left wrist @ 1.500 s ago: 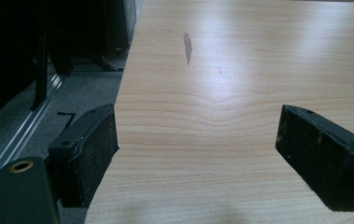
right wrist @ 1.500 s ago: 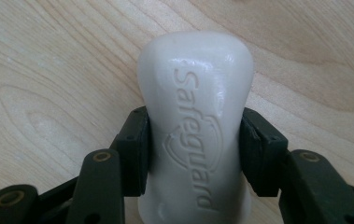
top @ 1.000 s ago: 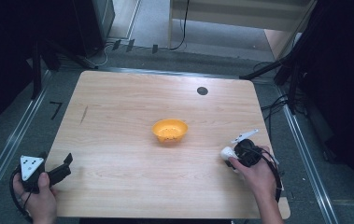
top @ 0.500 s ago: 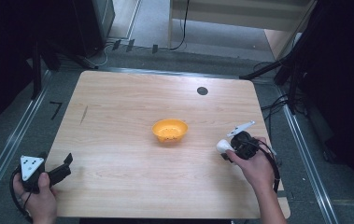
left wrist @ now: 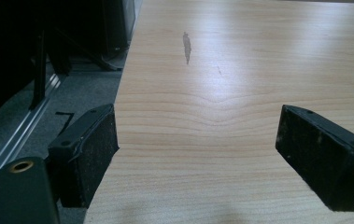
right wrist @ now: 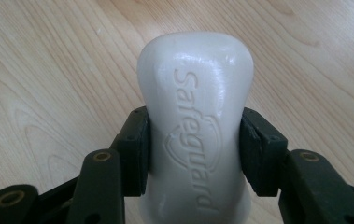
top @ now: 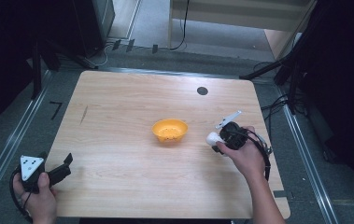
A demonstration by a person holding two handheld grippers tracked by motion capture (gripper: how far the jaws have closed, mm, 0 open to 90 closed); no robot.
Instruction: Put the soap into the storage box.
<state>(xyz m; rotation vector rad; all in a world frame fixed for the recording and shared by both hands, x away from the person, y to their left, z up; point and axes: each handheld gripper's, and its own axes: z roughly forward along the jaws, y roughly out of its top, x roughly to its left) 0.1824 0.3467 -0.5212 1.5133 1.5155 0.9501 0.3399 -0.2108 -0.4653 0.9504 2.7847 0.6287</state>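
A white bar of soap (right wrist: 195, 126) with raised lettering is clamped between the two black jaws of my right gripper (right wrist: 194, 151), which is shut on it. In the high view the right gripper (top: 219, 138) holds the soap (top: 211, 138) above the table, just right of an orange bowl (top: 170, 130) at the table's middle. My left gripper (top: 67, 164) rests at the near left corner of the table, held in a hand. Its jaws stand wide apart in the left gripper view, with bare wood between the pads (left wrist: 88, 154).
The wooden table (top: 118, 107) has a round black spot (top: 202, 90) near its far edge and a dark mark (left wrist: 187, 45) on its left part. Metal rails and cables run along the floor on both sides.
My right gripper has lifted the soap and carried it toward the bowl, up and to the left in the high view. The left gripper has stayed where it was.
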